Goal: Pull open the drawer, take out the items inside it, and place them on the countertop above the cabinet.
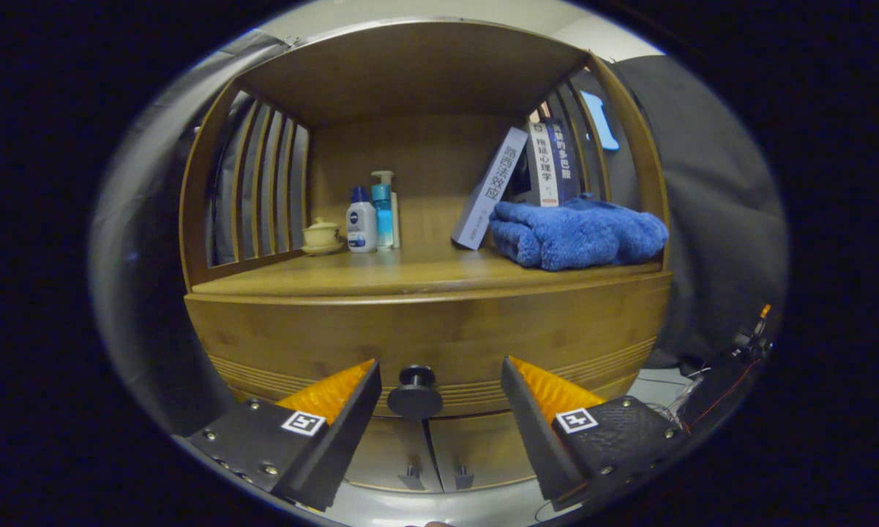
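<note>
Gripper view: wooden cabinet [424,322] dead ahead, drawer [439,340] shut, its front spanning the band under the countertop [410,274]. Dark round knob [415,391] sits centred on the drawer front, between the fingers and slightly beyond their tips. Gripper [439,377] spread wide, holding nothing, not touching the knob. Knob looks rigid, small and smooth, on a short neck with a wider cap. Best hold is probably behind the cap so the fingers cannot slide off on a straight pull. Drawer is solid wood and may drag; contents unseen, weight unknown. Countertop already carries a blue towel [578,234], leaning books [527,176], two bottles [372,216] and a lidded cup [322,234]; bare wood lies in the middle front. Two small doors [439,454] sit below the drawer.
</note>
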{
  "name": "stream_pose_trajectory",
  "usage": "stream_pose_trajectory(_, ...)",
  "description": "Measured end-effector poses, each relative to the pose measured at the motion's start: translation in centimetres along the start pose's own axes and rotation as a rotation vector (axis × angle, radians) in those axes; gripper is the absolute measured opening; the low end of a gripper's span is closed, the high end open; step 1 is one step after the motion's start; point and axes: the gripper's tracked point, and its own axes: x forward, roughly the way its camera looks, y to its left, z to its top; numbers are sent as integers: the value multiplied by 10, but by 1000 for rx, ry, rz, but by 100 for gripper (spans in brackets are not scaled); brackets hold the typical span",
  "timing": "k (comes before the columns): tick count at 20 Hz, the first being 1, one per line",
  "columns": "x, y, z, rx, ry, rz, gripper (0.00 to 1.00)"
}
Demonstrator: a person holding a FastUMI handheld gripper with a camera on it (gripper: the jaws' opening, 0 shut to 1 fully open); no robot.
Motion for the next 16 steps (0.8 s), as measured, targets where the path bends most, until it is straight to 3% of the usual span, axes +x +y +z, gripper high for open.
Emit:
stream_pose_trajectory(4,15,13,-18,-32,53,29,97)
stream_pose_trajectory(9,16,25,-20,-104,46,66,38)
stream_pose_trajectory(12,7,23,-22,-63,59,93,31)
stream_pose_trajectory(16,-23,24,-26,-67,57,95,31)
